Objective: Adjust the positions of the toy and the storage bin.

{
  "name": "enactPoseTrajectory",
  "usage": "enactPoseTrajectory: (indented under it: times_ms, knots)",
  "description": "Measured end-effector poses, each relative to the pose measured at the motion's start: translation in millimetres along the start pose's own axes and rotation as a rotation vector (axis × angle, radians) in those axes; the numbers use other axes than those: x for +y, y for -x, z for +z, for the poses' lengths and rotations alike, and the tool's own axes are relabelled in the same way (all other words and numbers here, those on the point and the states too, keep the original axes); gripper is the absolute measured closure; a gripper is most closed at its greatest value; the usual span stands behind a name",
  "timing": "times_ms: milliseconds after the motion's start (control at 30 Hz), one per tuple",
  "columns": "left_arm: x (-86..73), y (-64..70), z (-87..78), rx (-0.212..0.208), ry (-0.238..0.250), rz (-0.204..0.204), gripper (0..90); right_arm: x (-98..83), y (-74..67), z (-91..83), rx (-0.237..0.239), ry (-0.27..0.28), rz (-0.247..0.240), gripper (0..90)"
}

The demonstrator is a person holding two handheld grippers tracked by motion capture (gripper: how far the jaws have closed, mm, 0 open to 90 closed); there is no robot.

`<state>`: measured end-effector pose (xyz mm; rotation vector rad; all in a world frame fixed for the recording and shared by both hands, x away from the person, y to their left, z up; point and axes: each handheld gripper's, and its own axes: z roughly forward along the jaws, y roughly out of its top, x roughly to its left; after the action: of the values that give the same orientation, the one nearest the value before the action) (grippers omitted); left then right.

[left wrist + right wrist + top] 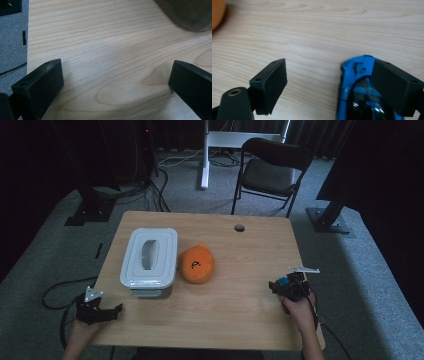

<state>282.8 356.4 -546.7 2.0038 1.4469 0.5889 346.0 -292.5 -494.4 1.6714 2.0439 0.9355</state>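
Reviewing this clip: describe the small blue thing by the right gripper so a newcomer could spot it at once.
Start at the wooden table and go to its right edge, where the right gripper is. The blue toy car lies against that gripper's right-hand jaw, jaws open. It is the one blue thing, far smaller than the orange plush and the grey lidded box.

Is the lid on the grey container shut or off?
Shut: the lid sits flush over the grey container beside the orange plush.
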Motion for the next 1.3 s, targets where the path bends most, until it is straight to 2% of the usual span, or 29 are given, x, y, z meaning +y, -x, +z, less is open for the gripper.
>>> enactPoseTrajectory:
  times_ms: [300,633,967,1300]
  knots:
    - [0.0,0.0,0.0,0.000,0.000,0.000,0.1,16.9,-17.7,5.8,0.034,0.021,-0.036,13.2]
    - [0.0,0.0,0.0,0.000,0.000,0.000,0.1,41.7,-43.5,13.6,0.077,0.040,-0.091,14.1]
    - [0.0,0.0,0.0,0.000,0.000,0.000,0.1,56.2,-71.8,28.3,0.138,0.039,-0.130,14.2]
    - [0.0,0.0,0.0,0.000,0.000,0.000,0.1,72.1,-97.9,35.5,0.178,0.049,-0.176,14.5]
